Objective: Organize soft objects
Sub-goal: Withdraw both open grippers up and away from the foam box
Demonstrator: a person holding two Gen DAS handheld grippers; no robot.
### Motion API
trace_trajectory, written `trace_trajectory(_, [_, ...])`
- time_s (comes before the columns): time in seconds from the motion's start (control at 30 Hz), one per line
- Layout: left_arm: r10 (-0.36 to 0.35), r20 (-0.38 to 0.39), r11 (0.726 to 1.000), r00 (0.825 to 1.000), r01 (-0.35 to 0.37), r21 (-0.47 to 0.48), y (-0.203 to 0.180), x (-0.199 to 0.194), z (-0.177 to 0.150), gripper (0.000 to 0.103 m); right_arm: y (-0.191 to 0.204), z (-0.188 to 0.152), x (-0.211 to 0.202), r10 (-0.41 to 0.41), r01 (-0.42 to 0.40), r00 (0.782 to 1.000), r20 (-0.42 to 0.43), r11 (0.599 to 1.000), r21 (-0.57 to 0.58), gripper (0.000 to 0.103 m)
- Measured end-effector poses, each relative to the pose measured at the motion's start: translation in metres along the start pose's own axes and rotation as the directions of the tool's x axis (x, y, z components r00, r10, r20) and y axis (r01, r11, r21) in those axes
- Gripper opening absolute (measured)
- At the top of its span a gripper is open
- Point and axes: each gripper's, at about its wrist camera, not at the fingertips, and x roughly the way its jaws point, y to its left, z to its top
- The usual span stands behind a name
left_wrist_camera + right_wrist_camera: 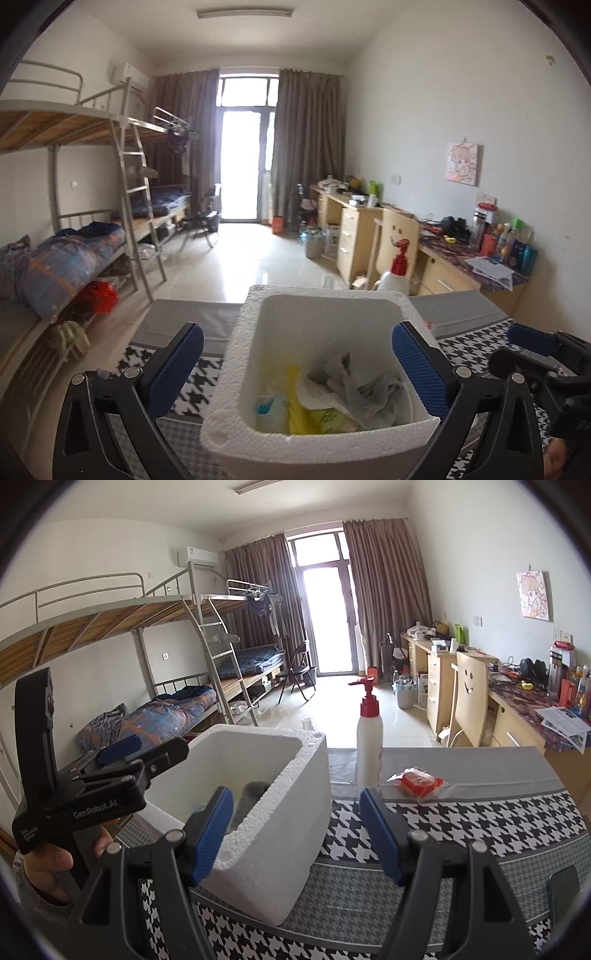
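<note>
- The setting is a dormitory room with bunk beds (92, 155) along one wall and desks along the other; in front lies a table (461, 823) covered in a black-and-white houndstooth cloth.
- Nearest in the left wrist view, the left tool (297, 373) stands with its jaws wide apart, one on either side of a white foam box (243, 373); the pads press on nothing.
- Inside the box lie the soft things: a grey-white rag (354, 387), crumpled, on top of a yellow bag (299, 402) and a small blue-printed packet (269, 408).
- The rag looks limp and light. It would likely bunch under any pinch, so a raised fold at its middle seems the best place to grip.
- The yellow bag appears thin and slick. It may slip, so a gathered crease would probably hold better than a flat face.
- The foam box itself is probably very light and crumbly at its rim, so it could slide or dent if knocked.
- The right tool (297, 830) hangs with its jaws apart and empty, its left finger over the near corner of the box.
- Farther on the table, apart from the box, stands a white pump bottle (368, 746) with a red top.
- Just beside it lies a red snack in clear wrap (419, 781), probably soft and crushable, best taken by the wrapper's edge.
</note>
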Motion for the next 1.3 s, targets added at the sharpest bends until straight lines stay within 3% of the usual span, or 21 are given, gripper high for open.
trace_trajectory(0.13, [0.074, 0.036, 0.997, 0.997, -0.074, 0.001, 0.000, -0.013, -0.006, 0.102, 0.005, -0.003, -0.007, -0.035, 0.036, 0.999, 0.025, 0.999, -0.022, 0.075])
trace_trajectory(0.2, [0.094, 0.079, 0.995, 0.992, -0.095, 0.005, -0.001, -0.024, -0.012, 0.102, 0.008, -0.007, -0.012, -0.051, 0.052, 0.998, 0.042, 0.998, -0.032, 0.080])
trace_trajectory(0.4, [0.007, 0.099, 0.999, 0.995, -0.012, 0.045, -0.005, -0.050, -0.029, 0.102, 0.011, -0.015, -0.028, -0.039, 0.042, 0.996, 0.076, 0.998, -0.036, 0.083])
trace_trajectory(0.5, [-0.027, 0.096, 0.999, 0.995, 0.023, 0.043, -0.005, -0.058, -0.036, 0.102, 0.012, -0.021, -0.034, -0.036, 0.039, 0.995, 0.091, 0.999, -0.034, 0.096])
trace_trajectory(0.6, [-0.030, 0.090, 0.999, 0.995, 0.027, 0.035, -0.003, -0.062, -0.039, 0.102, 0.016, -0.025, -0.042, -0.035, 0.039, 0.993, 0.113, 0.998, -0.042, 0.101])
trace_trajectory(1.3, [-0.085, 0.158, 0.995, 0.984, 0.076, 0.058, -0.008, -0.117, -0.059, 0.102, 0.037, -0.049, -0.087, -0.052, 0.067, 0.982, 0.184, 0.995, -0.075, 0.102])
